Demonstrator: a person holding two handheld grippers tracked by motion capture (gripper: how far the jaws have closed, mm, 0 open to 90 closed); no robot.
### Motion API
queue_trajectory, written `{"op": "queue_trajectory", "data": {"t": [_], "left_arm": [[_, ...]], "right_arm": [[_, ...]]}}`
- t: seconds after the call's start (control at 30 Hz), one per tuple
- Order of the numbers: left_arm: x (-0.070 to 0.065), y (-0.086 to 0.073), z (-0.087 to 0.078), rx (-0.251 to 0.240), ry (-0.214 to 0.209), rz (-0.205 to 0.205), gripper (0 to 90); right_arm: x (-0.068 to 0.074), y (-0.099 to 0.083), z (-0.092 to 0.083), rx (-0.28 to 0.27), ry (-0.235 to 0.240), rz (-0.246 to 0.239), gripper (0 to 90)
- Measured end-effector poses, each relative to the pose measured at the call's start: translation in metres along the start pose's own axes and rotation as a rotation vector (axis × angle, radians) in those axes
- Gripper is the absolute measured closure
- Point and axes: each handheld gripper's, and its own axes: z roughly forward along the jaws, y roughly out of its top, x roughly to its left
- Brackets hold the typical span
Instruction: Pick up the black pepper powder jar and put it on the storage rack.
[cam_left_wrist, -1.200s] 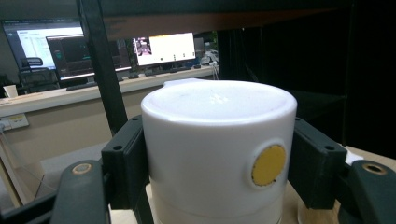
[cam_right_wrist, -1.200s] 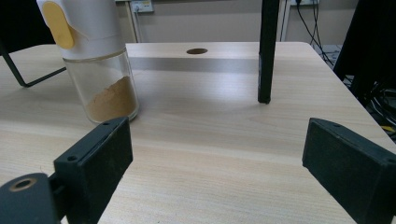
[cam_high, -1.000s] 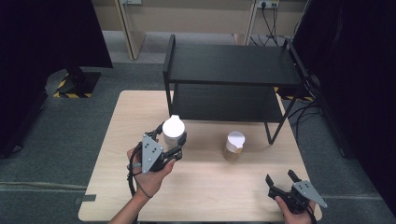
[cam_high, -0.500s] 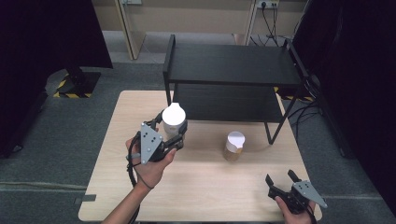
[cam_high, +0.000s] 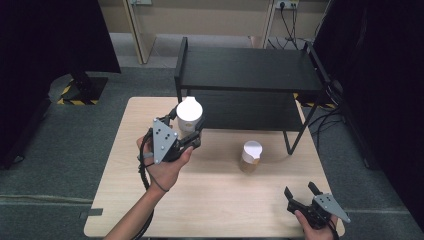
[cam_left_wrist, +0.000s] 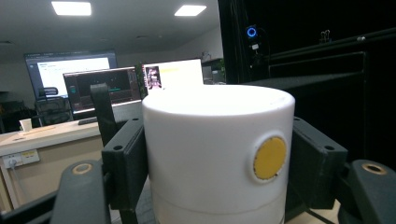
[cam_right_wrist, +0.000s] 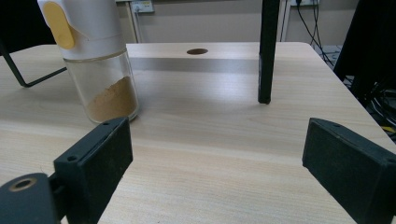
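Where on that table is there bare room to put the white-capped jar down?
Bare wood lies between the left gripper, which holds a white-capped jar, and the second jar. More lies along the near edge up to the open right gripper. The black shelf crowds the table's far side.

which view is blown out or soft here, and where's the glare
Left gripper view: the white lid is overexposed at its top edge, and the monitors behind glow washed out; the background is soft. High view: even light, dark curtains at the sides, both lids bright white. Right gripper view: sharp on the spice jar, with a pale sheen band across the table.
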Motion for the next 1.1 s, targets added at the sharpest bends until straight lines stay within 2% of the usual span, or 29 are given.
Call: {"op": "queue_trajectory", "data": {"t": [0.63, 1.1], "left_arm": [[0.0, 0.024, 0.018, -0.069, 0.024, -0.003, 30.7], [0.0, 0.04, 0.031, -0.11, 0.04, -0.02, 30.8]], "right_arm": [[-0.001, 0.0, 0.0, 0.002, 0.001, 0.0, 8.8], [-0.001, 0.0, 0.0, 0.002, 0.002, 0.0, 8.8]]}}
